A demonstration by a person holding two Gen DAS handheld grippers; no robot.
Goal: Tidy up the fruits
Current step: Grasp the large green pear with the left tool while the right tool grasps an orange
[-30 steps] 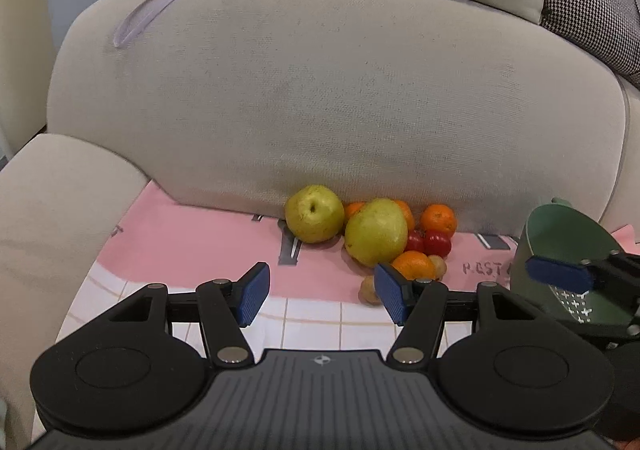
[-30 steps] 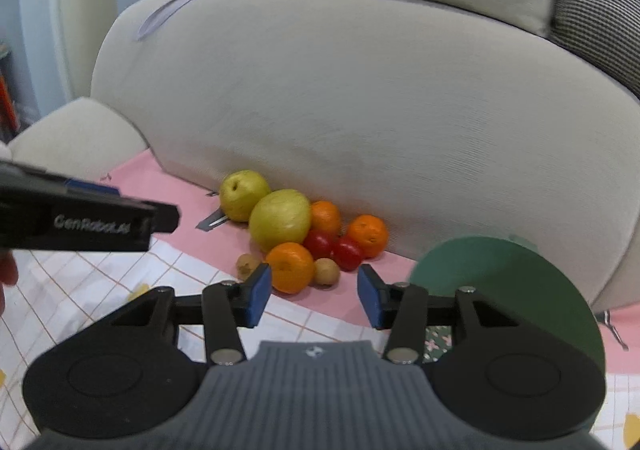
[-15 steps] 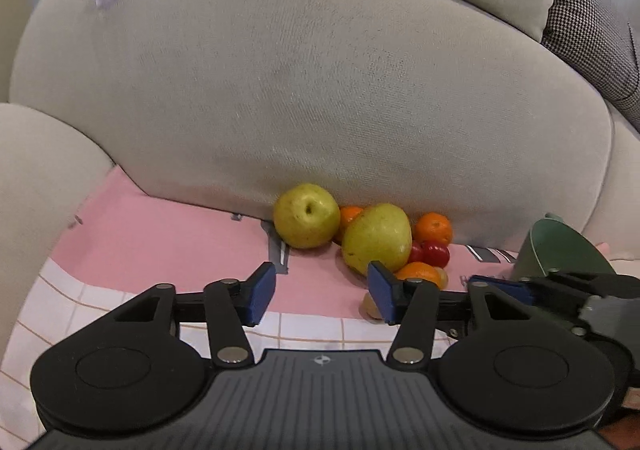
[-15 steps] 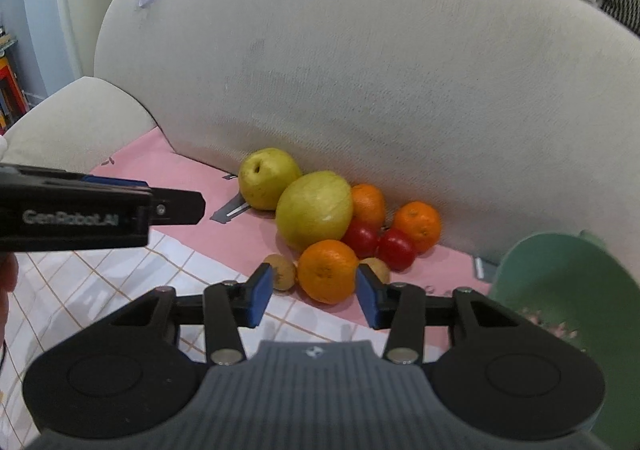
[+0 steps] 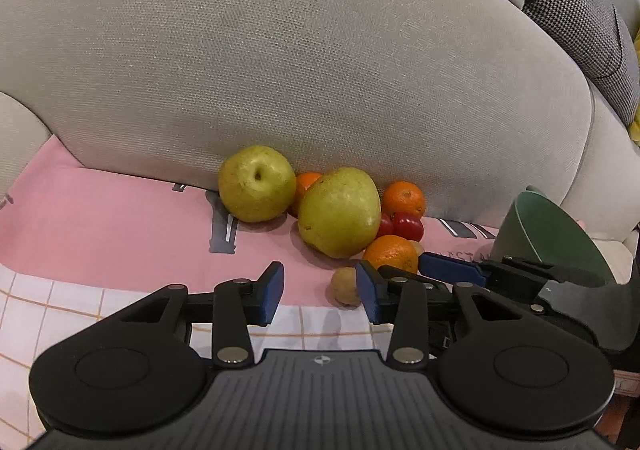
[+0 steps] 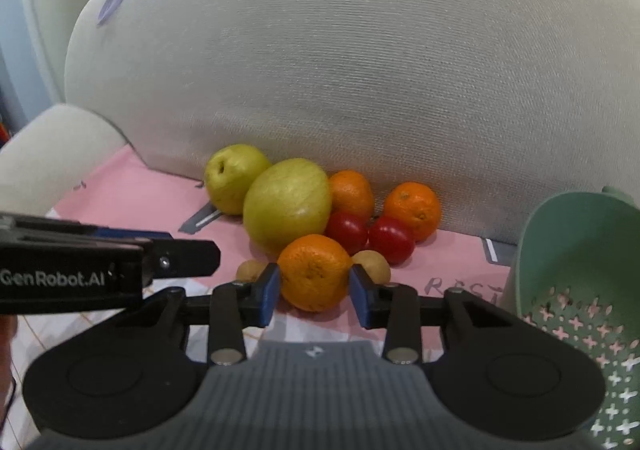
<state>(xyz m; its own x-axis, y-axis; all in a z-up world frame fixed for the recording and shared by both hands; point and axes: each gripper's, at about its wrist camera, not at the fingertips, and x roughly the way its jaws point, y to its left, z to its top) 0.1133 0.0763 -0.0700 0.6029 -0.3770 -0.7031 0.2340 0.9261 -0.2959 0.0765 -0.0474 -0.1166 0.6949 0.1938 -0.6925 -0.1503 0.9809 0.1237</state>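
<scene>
A pile of fruit lies on a pink cloth (image 5: 100, 217) against the sofa back: two green pears (image 5: 256, 183) (image 5: 340, 211), oranges, two red tomatoes (image 6: 348, 232) (image 6: 390, 238) and small brown fruits. My right gripper (image 6: 314, 296) is shut on the front orange (image 6: 314, 278), a pad on each side, and the orange rests on the cloth. My left gripper (image 5: 320, 294) is closing low over the cloth. A small brown fruit (image 5: 345, 286) sits just inside its right finger, untouched by the left pad. A green colander (image 6: 580, 250) leans at the right.
The grey sofa back (image 5: 280, 49) rises right behind the fruit, with an armrest (image 6: 52, 153) at the left. A white checked cloth (image 5: 60, 314) covers the seat in front. The two grippers are side by side, close together. A houndstooth cushion (image 5: 580, 9) lies at the upper right.
Both grippers have come down and closer to the fruit. The left jaws have narrowed a good deal. The right jaws now hold the front orange between them.
</scene>
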